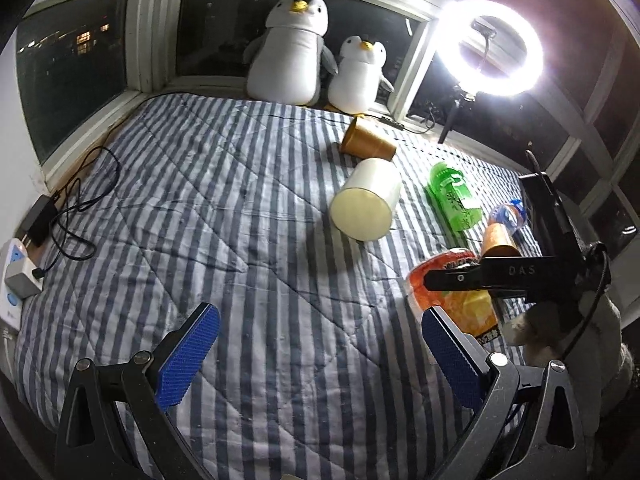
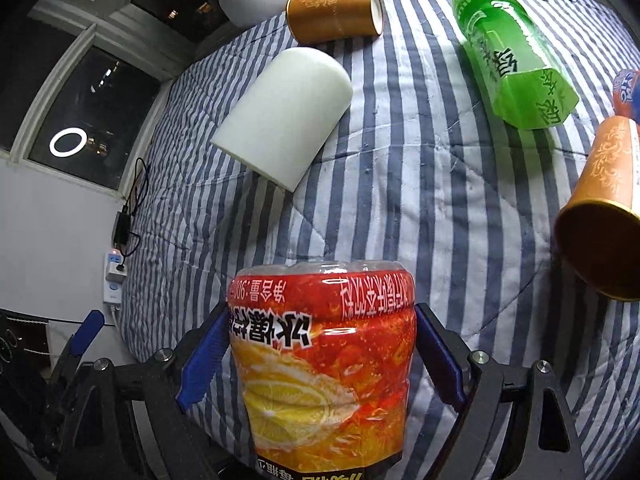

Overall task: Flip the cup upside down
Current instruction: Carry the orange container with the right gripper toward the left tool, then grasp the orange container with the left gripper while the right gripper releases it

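Cups lie scattered on the striped quilt [image 2: 400,184]: a pale cream cup [image 2: 284,116] on its side near the middle, a brown paper cup [image 2: 334,16] on its side beyond it by the plush penguins [image 1: 294,52], and another brown patterned cup [image 2: 600,208] tipped over at the right edge. None of them stands mouth-down, so as far as I can judge the flip has not begun.

What the right gripper [image 2: 320,344] holds is no cup at all but an orange-red drink bottle [image 2: 324,360], its blue pads pressed against both sides of the label, whose print reads inverted. A green bottle [image 2: 512,56] lies flat farther off, with a blue-labelled one [image 1: 508,212] beside it.

The left gripper [image 1: 316,352] hovers over bare quilt, fingers spread wide with nothing between them, well short of the cream cup ahead of it. A ring light [image 1: 490,48] glares from the window corner.

I would guess a cup has yet to be chosen, gripped and turned over.
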### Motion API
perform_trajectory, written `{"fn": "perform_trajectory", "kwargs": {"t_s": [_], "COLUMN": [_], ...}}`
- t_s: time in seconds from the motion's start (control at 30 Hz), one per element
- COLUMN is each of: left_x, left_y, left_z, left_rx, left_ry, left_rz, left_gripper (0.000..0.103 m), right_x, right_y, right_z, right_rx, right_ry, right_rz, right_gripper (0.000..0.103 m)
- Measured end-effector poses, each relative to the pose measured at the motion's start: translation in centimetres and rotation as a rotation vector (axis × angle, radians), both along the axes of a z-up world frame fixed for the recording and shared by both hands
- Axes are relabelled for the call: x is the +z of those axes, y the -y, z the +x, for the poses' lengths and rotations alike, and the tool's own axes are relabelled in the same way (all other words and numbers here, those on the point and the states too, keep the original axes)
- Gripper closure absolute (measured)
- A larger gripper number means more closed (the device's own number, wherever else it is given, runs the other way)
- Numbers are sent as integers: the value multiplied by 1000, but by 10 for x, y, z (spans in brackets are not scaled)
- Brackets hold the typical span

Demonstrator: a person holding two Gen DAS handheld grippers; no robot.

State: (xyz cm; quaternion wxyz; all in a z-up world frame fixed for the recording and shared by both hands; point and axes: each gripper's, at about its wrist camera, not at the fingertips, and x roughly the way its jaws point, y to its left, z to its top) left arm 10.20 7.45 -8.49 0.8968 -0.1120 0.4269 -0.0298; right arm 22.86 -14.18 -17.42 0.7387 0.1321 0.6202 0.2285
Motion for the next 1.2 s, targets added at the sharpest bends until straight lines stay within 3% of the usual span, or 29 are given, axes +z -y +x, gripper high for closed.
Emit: {"fn": "perform_trajectory", "kwargs": {"t_s": [0.27,0.67,0.9,1.03,1.2], "left_x": [6,2,-18,-36,-57], "left_y": [18,51,77,91,112], "left_z": [5,32,73,96,115], "left_rx": [-26,-75,-82,-48,-12], "left_ry": [1,-76,-216,-328,-414], "left_rz": [17,16,-89,-199,-244], "left_gripper": [1,1,1,1,1], "right_x": [20,80,78,75,76], "right_y": [9,60,98,117,131], "right_z": [0,-50,-101,-126,-143], "right_rx": [13,-80,-177,-209,-232], "right_ry": [62,353,470,506,531], "right_rz": [-11,-82,-138,-158,-157], "right_gripper": [17,17,17,17,17]}}
